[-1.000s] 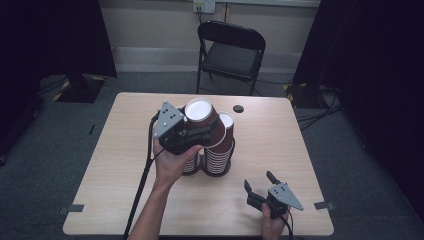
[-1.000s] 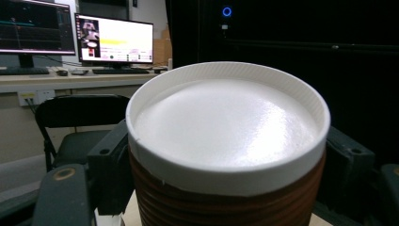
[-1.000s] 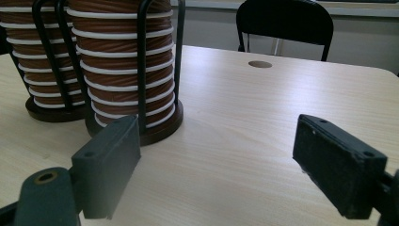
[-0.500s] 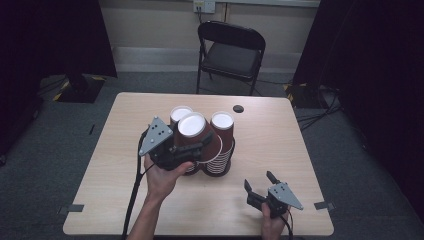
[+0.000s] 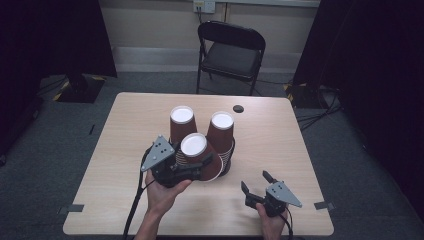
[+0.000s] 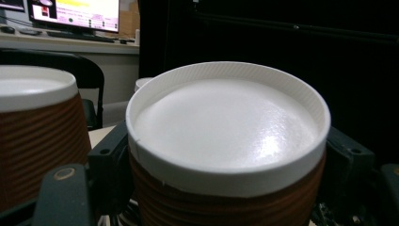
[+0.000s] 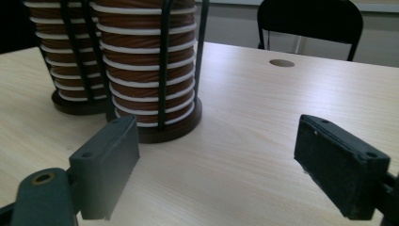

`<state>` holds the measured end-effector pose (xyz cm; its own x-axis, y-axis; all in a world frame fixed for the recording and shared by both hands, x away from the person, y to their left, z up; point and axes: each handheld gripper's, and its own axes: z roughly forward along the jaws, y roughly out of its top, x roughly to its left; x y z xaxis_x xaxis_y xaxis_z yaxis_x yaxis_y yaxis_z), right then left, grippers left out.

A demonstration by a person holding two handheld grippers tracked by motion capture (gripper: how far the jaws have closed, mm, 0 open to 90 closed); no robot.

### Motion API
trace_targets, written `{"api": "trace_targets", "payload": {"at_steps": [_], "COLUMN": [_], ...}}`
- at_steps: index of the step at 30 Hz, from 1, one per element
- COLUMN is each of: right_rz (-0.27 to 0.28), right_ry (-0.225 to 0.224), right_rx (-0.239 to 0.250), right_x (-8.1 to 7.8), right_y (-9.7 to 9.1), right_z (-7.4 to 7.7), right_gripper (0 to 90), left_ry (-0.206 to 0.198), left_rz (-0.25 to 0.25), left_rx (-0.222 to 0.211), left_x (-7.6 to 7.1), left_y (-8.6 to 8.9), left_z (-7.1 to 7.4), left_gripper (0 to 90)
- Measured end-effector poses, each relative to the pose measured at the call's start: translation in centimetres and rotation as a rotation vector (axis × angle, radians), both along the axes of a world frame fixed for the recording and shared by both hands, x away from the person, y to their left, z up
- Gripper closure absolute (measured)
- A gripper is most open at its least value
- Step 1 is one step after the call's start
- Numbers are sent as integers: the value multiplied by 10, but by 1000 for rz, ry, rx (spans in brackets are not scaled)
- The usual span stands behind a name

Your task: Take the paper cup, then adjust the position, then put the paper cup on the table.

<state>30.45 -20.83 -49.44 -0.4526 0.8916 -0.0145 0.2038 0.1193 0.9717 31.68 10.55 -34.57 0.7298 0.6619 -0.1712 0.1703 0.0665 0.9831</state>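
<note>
Table: a pale wood tabletop (image 5: 280, 150) across the middle of the high view, with a black folding chair (image 5: 230, 50) behind it at upper centre.
Cup holder: a dark wire rack (image 7: 162, 70) on a round base, centre of the high view, its columns packed with stacked brown ribbed paper cups turned bottom up.
Standing stacks: two columns, the rear stack (image 5: 182, 122) and the right stack (image 5: 221, 130), rise side by side with their white bottoms showing.
Held cup: a brown cup (image 5: 197, 155), also bottom up, sits just below and in front of those two, tilted toward the camera over the rack's near column.
Left gripper: the left gripper (image 5: 192, 167), lower left of centre, has its black jaws clamped on the cup's ribbed wall, one pad on each side in the left gripper view.
Right gripper: the right gripper (image 5: 255, 184) rests low at lower right, jaws wide apart on nothing, well apart from the rack.
Progress: by the look of it the cup is near the stacks but not yet seated; lowering it squarely and letting go remain.
</note>
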Motion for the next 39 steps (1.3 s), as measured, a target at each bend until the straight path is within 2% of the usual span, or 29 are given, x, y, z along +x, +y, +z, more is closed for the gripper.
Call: {"api": "trace_targets", "payload": {"at_steps": [2, 6, 9, 13, 15, 20, 21, 24, 25, 27, 29, 31, 35, 37, 38, 39], "right_rz": [-9, 28, 69, 124, 160, 211, 247, 266, 273, 283, 306, 313, 353, 366, 373, 398], "right_ry": [-4, 7, 20, 21, -2, -40, -47, -44, -46, -49, -52, -51, -40, -58, -64, -75], "right_rx": [4, -3, -6, -6, 3, 14, 33, 44, 45, 43, 53, 48, 45, 42, 46, 69], "right_x": [-1, -2, -3, -9, -16, -24, -25, -25, -25, -25, -25, -26, -25, -26, -26, -26], "right_y": [0, 2, 9, 19, 28, 41, 46, 49, 51, 53, 54, 55, 58, 59, 60, 62], "right_z": [0, 1, 2, 2, 4, 7, 8, 8, 8, 7, 7, 7, 6, 6, 6, 6], "right_gripper": [134, 153, 180, 234, 293, 348, 362, 371, 371, 386, 397, 399, 417, 433, 441, 439], "left_ry": [13, 48, 84, 132, 160, 185, 196, 205, 213, 243, 267, 281, 290, 294, 305, 314], "left_rz": [12, 15, 3, -3, -10, -13, -20, -18, -18, -17, -6, -5, -12, -15, -15, -5], "left_rx": [3, 0, -16, -9, -28, -38, -50, -54, -66, -123, -155, -175, -184, -195, -217, -230], "left_x": [-1, 0, 3, 7, 7, 6, 5, 5, 6, 7, 7, 7, 2, 0, -1, -3], "left_y": [0, 1, 2, 0, 0, -1, -1, 0, 2, 8, 13, 16, 16, 17, 17, 19], "left_z": [-6, -19, -30, -43, -50, -58, -61, -66, -69, -76, -81, -84, -87, -89, -89, -91], "left_gripper": [214, 214, 214, 214, 214, 214, 214, 214, 214, 214, 215, 214, 215, 215, 215, 215]}}
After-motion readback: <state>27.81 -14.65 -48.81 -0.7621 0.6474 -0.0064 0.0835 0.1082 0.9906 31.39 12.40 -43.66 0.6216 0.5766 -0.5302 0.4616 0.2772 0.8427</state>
